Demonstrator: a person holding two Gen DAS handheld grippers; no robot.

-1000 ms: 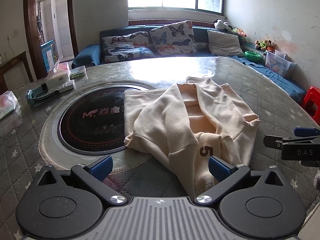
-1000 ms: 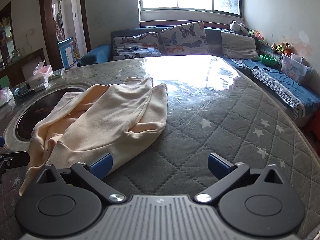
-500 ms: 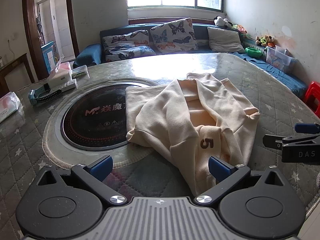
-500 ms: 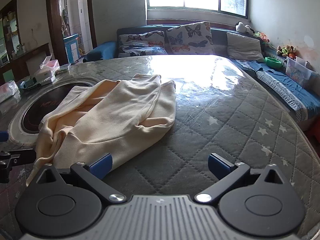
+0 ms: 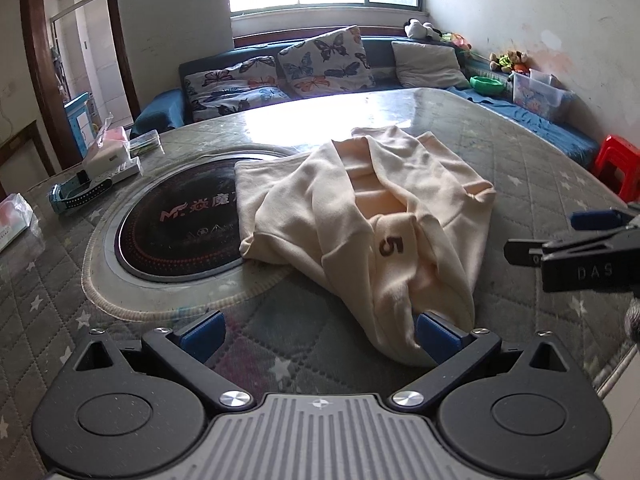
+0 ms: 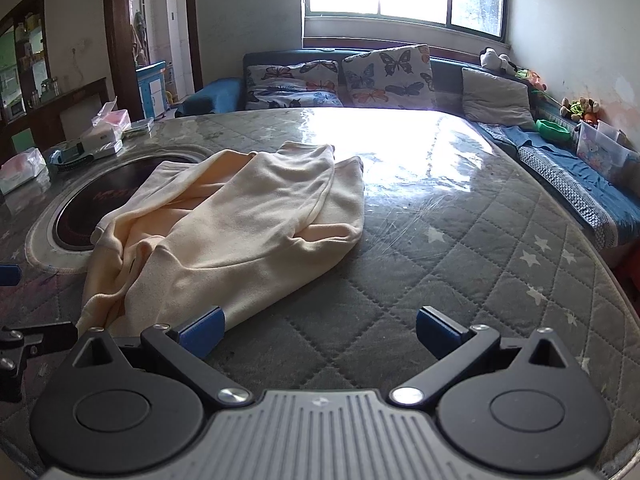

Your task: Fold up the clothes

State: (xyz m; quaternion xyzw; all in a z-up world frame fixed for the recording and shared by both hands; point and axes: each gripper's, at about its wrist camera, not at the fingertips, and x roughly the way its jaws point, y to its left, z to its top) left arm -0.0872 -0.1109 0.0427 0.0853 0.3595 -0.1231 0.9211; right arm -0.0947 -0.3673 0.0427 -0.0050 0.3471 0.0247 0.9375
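A cream garment (image 5: 372,216) with a brown "5" lies crumpled on the quilted grey table cover (image 5: 520,168). It also shows in the right wrist view (image 6: 240,224). My left gripper (image 5: 318,334) is open and empty, its right pad at the garment's near edge. My right gripper (image 6: 318,330) is open and empty, its left pad beside the garment's near corner. The right gripper also shows from the side in the left wrist view (image 5: 568,244).
A round black glass inset (image 5: 180,220) sits in the table, partly under the garment. Boxes and a blue device (image 5: 80,192) lie at the far left. A sofa with butterfly cushions (image 5: 324,60) stands behind. A red stool (image 5: 620,164) stands at the right.
Both grippers have drawn back a little and risen, so the garment sits slightly farther away. The garment has not moved. Both jaws stay open.
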